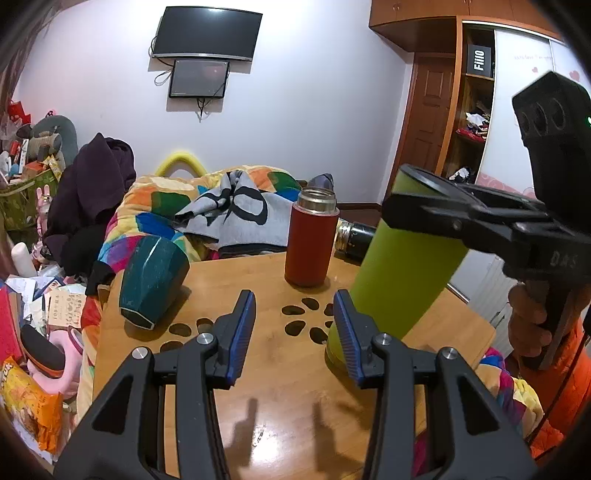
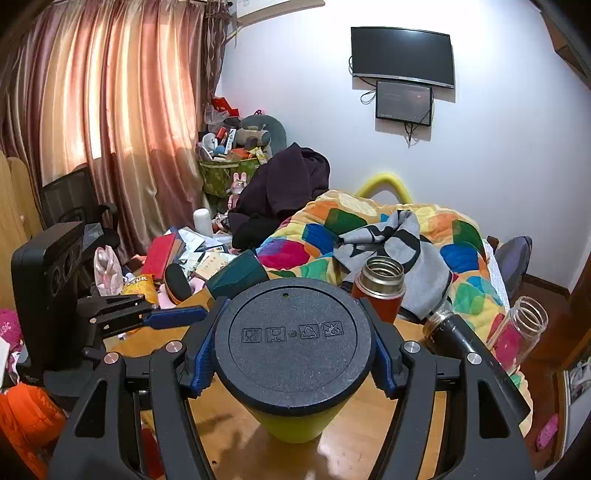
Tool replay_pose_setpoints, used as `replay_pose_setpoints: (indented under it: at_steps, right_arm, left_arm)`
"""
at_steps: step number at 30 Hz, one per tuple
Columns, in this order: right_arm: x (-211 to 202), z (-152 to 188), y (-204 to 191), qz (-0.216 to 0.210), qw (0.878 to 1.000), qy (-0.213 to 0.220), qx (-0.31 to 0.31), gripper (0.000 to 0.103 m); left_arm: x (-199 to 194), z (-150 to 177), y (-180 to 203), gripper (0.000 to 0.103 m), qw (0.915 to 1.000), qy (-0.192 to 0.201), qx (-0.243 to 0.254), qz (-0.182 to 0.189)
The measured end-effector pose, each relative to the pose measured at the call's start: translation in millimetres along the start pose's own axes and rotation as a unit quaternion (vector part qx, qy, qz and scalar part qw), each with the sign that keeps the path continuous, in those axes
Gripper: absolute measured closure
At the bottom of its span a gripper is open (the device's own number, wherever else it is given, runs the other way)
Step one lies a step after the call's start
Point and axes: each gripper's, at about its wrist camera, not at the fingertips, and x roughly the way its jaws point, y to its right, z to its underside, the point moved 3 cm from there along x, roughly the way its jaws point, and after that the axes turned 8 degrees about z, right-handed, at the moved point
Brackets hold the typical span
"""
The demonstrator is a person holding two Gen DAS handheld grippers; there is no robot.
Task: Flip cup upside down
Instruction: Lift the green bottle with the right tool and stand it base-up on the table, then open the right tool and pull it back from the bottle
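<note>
A cluttered bedroom with a white wall surrounds a small wooden table [image 1: 258, 369] pierced by oval cut-outs. Nearest in the left wrist view, the left gripper [image 1: 295, 328] hovers low over the tabletop with its blue-padded jaws spread wide and nothing between them. Just to its right, the green cup [image 1: 402, 273] is inverted and tilted, its mouth end down at the table and its black base uppermost. The right gripper [image 2: 291, 354] reaches in level from the right, jaws clenched on the cup just below that base; the person's hand [image 1: 532, 325] grips its handle. Whether the cup's rim actually touches the wood is hidden behind the left gripper's finger. Further back stand a dark teal cup [image 1: 153, 280], upside down, and an open red flask [image 1: 310, 243], with a black flask [image 2: 454, 339] lying beyond. A colourful quilt [image 1: 155, 206] is heaped behind the table, and a monitor [image 1: 207, 33] hangs on the wall.
</note>
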Motion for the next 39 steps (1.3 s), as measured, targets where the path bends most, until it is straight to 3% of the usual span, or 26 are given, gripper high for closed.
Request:
replay_pose_setpoints:
  at_steps: [12, 24, 29, 35, 39]
  right_arm:
    - [16, -9, 14, 0.005, 0.999, -0.019, 0.040, 0.040]
    - [16, -10, 16, 0.002, 0.999, -0.017, 0.039, 0.039]
    - [5, -12, 15, 0.005, 0.999, 0.003, 0.037, 0.028]
    - [-15, -8, 18, 0.007, 0.999, 0.023, 0.043, 0.028]
    - [-35, -2, 27, 0.026, 0.997, 0.044, 0.056, 0.019]
  left_arm:
    - [-10, 4, 4, 0.040, 0.9995, 0.015, 0.017, -0.022]
    - [-14, 5, 9, 0.022, 0.9981, 0.027, 0.035, -0.044]
    - [-18, 3, 10, 0.020, 0.9973, 0.038, 0.035, -0.053]
    - [-26, -2, 12, 0.019, 0.9965, 0.048, 0.033, -0.059]
    - [-37, -8, 15, 0.013, 0.9948, 0.067, 0.032, -0.069]
